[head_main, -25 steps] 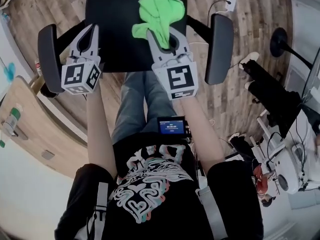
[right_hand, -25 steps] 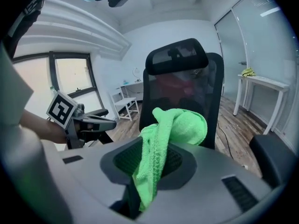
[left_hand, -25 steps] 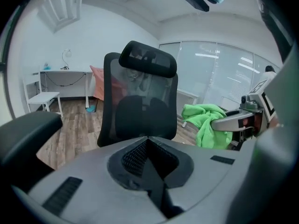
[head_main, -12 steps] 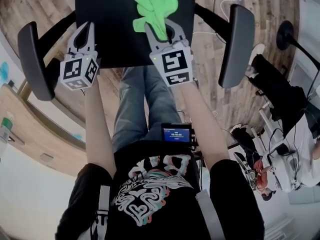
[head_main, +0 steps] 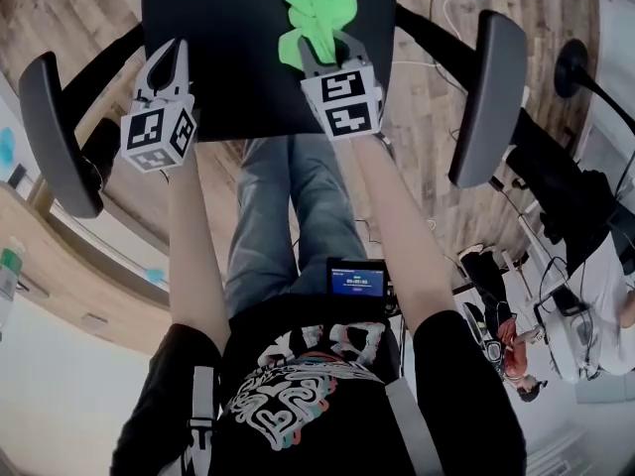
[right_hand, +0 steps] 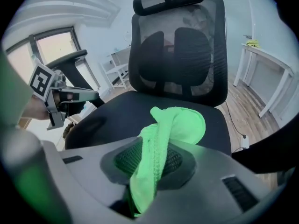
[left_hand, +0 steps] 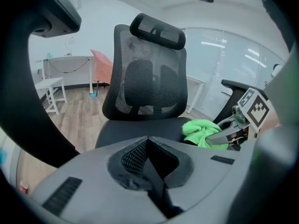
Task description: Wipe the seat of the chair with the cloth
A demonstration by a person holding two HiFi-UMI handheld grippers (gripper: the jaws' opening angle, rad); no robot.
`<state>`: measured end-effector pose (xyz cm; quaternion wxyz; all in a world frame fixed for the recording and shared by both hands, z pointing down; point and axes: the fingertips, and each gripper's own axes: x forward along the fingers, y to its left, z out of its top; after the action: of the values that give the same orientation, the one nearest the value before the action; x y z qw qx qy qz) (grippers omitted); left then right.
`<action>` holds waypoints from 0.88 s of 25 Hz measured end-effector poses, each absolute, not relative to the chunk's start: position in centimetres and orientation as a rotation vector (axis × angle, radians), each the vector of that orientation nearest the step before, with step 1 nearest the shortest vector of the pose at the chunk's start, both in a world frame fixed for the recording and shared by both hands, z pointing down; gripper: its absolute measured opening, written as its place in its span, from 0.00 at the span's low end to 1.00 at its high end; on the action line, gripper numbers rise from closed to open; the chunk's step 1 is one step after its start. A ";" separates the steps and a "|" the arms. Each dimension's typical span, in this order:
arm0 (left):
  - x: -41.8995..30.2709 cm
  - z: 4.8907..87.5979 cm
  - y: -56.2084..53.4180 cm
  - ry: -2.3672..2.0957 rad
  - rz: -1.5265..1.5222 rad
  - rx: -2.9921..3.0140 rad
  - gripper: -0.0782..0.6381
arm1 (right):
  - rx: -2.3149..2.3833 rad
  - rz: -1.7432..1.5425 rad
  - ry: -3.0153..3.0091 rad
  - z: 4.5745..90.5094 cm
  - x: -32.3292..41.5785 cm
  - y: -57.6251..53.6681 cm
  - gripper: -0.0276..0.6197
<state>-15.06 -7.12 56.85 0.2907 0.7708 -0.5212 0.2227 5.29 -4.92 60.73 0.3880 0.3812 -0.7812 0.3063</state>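
Right gripper [head_main: 319, 50]: jaws clamped on one end of the green cloth [head_main: 317, 10]. The rest of the cloth lies bunched on the chair seat [head_main: 223, 62], right of the seat's middle.

Left gripper [head_main: 167, 59]: jaws together, nothing between them. It is held over the seat's front left corner, well apart from the cloth.

Judgement: the cloth is gripped and on the seat, so wiping is under way or about to start. Nothing on the black surface shows which parts are already covered. Most of the seat, the left half above all, looks left to do.
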 end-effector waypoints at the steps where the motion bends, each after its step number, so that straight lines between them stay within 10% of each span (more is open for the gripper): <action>1: -15.1 57.1 -7.2 -1.390 0.597 2.058 0.09 | 0.967 0.778 -1.973 61.3 5.3 -4.9 0.16; 22: -15.6 58.8 -7.1 -1.397 0.591 2.066 0.09 | 0.908 0.798 -1.904 65.2 5.2 -3.9 0.16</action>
<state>-15.58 -7.15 58.79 0.2852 0.7725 -0.5225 0.2209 5.15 -3.87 65.23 0.4289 0.3638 -0.7625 0.3197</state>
